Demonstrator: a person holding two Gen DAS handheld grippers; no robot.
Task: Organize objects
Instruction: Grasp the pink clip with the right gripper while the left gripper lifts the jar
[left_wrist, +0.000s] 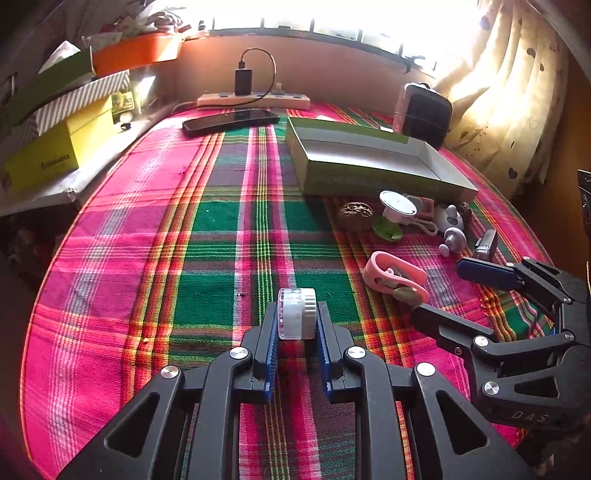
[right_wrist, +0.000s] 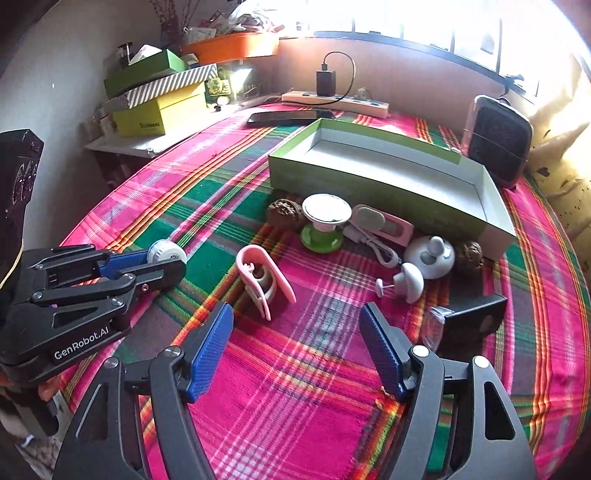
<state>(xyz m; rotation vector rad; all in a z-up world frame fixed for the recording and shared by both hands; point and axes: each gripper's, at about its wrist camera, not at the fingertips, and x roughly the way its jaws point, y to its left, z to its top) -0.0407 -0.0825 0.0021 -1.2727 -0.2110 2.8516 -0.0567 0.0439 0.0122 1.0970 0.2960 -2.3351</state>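
Observation:
My left gripper (left_wrist: 297, 319) is shut on a small white jar with a clear base (left_wrist: 297, 314), held above the plaid cloth; it also shows in the right wrist view (right_wrist: 166, 253). My right gripper (right_wrist: 297, 345) is open and empty, low over the cloth, near a pink clip (right_wrist: 264, 278). An open green box (right_wrist: 388, 173) with an empty grey inside lies behind a cluster: a walnut (right_wrist: 284, 212), a white disc on a green base (right_wrist: 325, 218), a pink case (right_wrist: 384, 223), a white earbud case (right_wrist: 430, 256), a second walnut (right_wrist: 469, 253).
A black block with a clear cap (right_wrist: 469, 323) lies right of my right gripper. A phone (left_wrist: 231, 120), a power strip with a charger (left_wrist: 255, 98) and a black speaker (left_wrist: 424, 114) sit at the far edge. Stacked boxes (left_wrist: 62, 122) stand on a shelf at left.

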